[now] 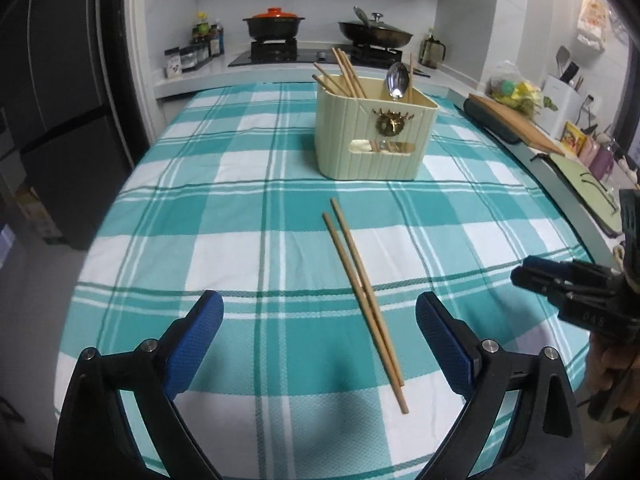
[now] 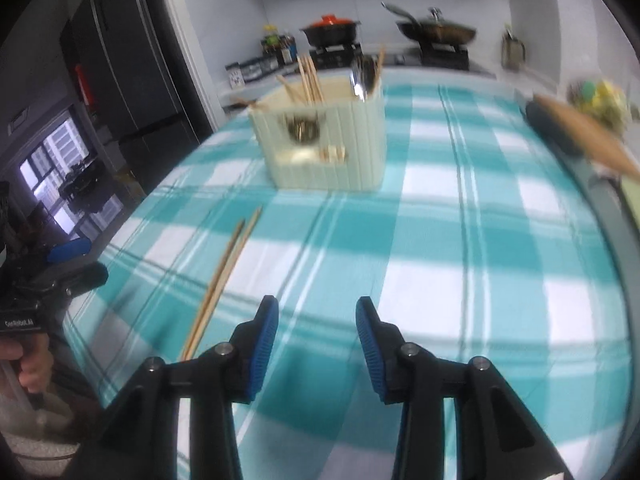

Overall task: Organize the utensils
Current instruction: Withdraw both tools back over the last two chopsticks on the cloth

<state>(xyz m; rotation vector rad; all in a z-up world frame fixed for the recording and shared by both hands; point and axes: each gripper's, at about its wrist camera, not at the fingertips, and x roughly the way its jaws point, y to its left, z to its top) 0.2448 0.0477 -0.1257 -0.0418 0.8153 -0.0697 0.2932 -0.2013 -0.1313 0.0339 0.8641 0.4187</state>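
A pair of wooden chopsticks lies on the teal checked tablecloth, its near end between my left gripper's wide-spread blue pads. My left gripper is open above the cloth and holds nothing. Farther back stands a cream ribbed utensil holder with several chopsticks and a metal spoon in it. In the right wrist view, which is blurred, my right gripper is open and empty, with the chopsticks lying to its left and the holder beyond.
A stove counter behind the table carries a black pot with an orange lid, a wok and spice jars. A wooden cutting board and a bag lie on the right counter. A dark fridge stands at the left.
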